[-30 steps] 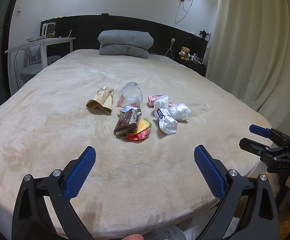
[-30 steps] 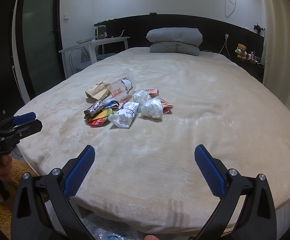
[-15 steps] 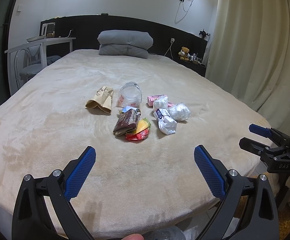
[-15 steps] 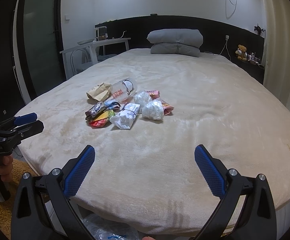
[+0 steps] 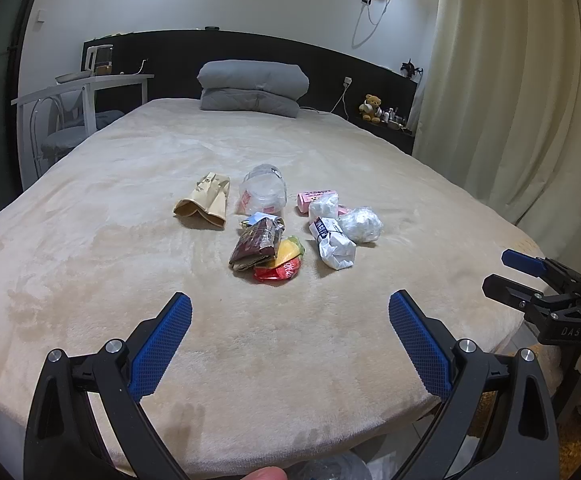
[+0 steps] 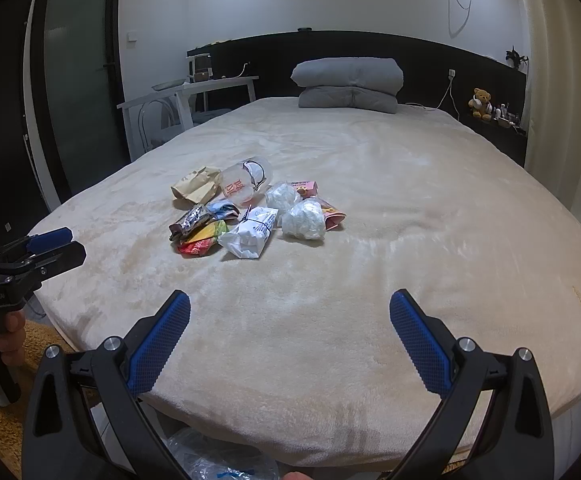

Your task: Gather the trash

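A heap of trash lies mid-bed: a tan paper bag (image 5: 204, 201), a clear plastic cup (image 5: 263, 194), a brown wrapper (image 5: 256, 242), a red and yellow wrapper (image 5: 284, 264), a white printed bag (image 5: 332, 246), a crumpled white plastic ball (image 5: 360, 224) and a pink box (image 5: 312, 197). The heap also shows in the right wrist view (image 6: 250, 210). My left gripper (image 5: 290, 326) is open and empty near the bed's foot, short of the heap. My right gripper (image 6: 290, 326) is open and empty, further right.
The beige bed cover (image 5: 130, 264) reaches the near edge. A folded grey duvet (image 5: 252, 88) sits at the headboard. A white desk and chair (image 5: 82, 104) stand left, curtains (image 5: 510, 100) right. A clear plastic bag (image 6: 218, 460) lies on the floor below the bed's edge.
Both grippers have drifted slightly; the heap sits a little lower-left in the left view and a little higher-right in the right view. Both stay open.
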